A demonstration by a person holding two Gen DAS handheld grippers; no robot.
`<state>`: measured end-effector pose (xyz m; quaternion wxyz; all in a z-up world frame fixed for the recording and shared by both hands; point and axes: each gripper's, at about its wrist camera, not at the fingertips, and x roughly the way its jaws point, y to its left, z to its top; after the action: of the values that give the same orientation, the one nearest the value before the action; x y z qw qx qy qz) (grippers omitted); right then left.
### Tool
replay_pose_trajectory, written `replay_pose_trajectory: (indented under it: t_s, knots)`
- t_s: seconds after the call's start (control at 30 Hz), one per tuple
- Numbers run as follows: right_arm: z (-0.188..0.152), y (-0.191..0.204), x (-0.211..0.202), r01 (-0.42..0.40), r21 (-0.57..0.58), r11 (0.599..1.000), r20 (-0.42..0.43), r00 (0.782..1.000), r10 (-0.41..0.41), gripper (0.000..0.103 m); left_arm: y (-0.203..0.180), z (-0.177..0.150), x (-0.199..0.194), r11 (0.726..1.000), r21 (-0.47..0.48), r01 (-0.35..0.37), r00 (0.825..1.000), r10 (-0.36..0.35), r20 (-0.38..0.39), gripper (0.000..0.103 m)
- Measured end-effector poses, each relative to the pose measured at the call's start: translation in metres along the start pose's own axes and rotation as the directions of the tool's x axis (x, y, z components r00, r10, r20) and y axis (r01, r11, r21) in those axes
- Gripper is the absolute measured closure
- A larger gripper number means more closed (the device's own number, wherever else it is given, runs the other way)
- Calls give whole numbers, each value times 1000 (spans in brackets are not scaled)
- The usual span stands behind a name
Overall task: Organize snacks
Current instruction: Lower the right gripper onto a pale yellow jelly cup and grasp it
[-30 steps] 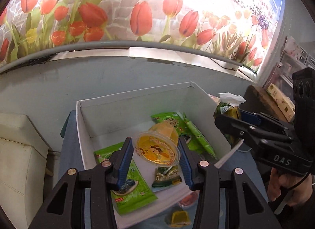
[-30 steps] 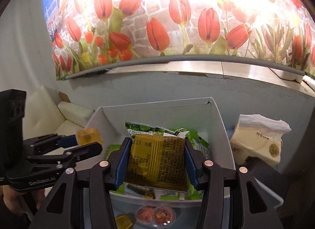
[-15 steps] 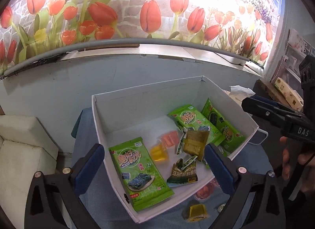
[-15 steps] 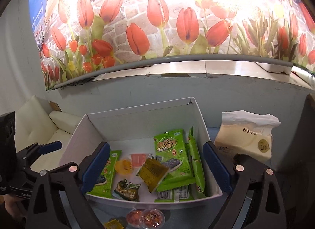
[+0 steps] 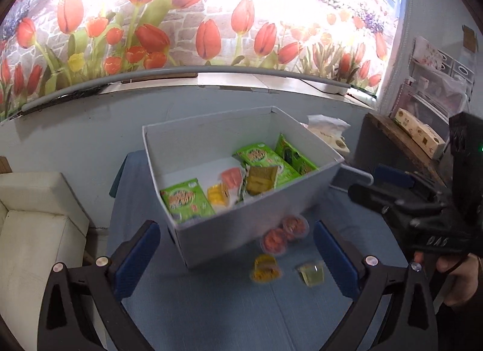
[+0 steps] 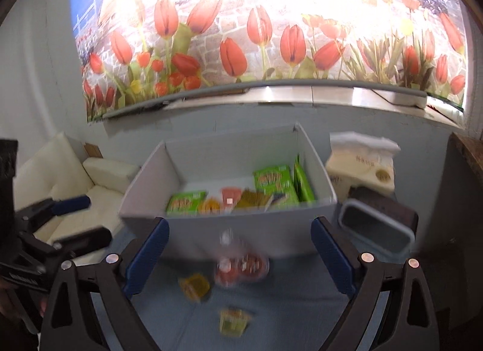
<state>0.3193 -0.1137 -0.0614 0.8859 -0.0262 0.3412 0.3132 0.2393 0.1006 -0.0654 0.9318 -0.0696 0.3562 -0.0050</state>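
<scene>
A white box (image 5: 208, 118) stands on a blue cloth (image 5: 211, 305). Inside lie green seaweed packs (image 5: 187, 200), a yellow jelly cup (image 5: 219, 195), a pink one (image 5: 231, 177) and a brown-yellow packet (image 5: 259, 179). In front of the box, on the cloth, sit two red jelly cups (image 5: 280, 234), a yellow cup (image 5: 265, 268) and a pale cup (image 5: 311, 272). My left gripper (image 5: 235, 230) is open and empty, back from the box's near wall. My right gripper (image 6: 239, 224) is also open and empty above the red cups (image 6: 241, 266). It also shows at the right of the left wrist view as the right gripper (image 5: 392, 200).
A tissue pack (image 6: 362, 164) and a grey-rimmed container (image 6: 374, 230) stand right of the box. A cream sofa (image 5: 36, 215) is on the left. A wooden shelf (image 5: 419, 151) with a carton stands at the far right. A tulip mural wall is behind.
Both grippers opened wide: the left let go of a jelly cup, the right of the brown-yellow packet, and both now lie in the box. Both grippers pulled back from the box.
</scene>
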Motion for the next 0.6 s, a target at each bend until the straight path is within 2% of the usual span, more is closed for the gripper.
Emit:
replay_pose_trajectory:
  t_s: [0.2,0.3,0.4,0.47,0.5,0.6]
  knots:
    - [-72,14,-6,41,-52,998,-81,996,-46,5,-13,-59,-38,999,17,-27,999,27,20,0]
    - [-97,15,5,44,-44,998,-132,990,-49,5,-10,-82,-47,999,-40,2,1000,-2,-4,0]
    - [-109,14,19,46,-24,999,-164,985,-50,5,-9,-103,-54,995,-93,19,999,-22,-32,0]
    - [-111,13,29,56,-13,998,-182,982,-57,5,-10,-114,-59,995,-96,22,999,-25,-31,0]
    - [-111,12,34,61,-2,998,-195,979,-60,0,-11,-118,-60,995,-96,12,999,-15,-35,0]
    - [-108,9,42,66,29,997,-185,981,-60,0,-14,-129,-67,997,-77,2,999,-5,-38,0]
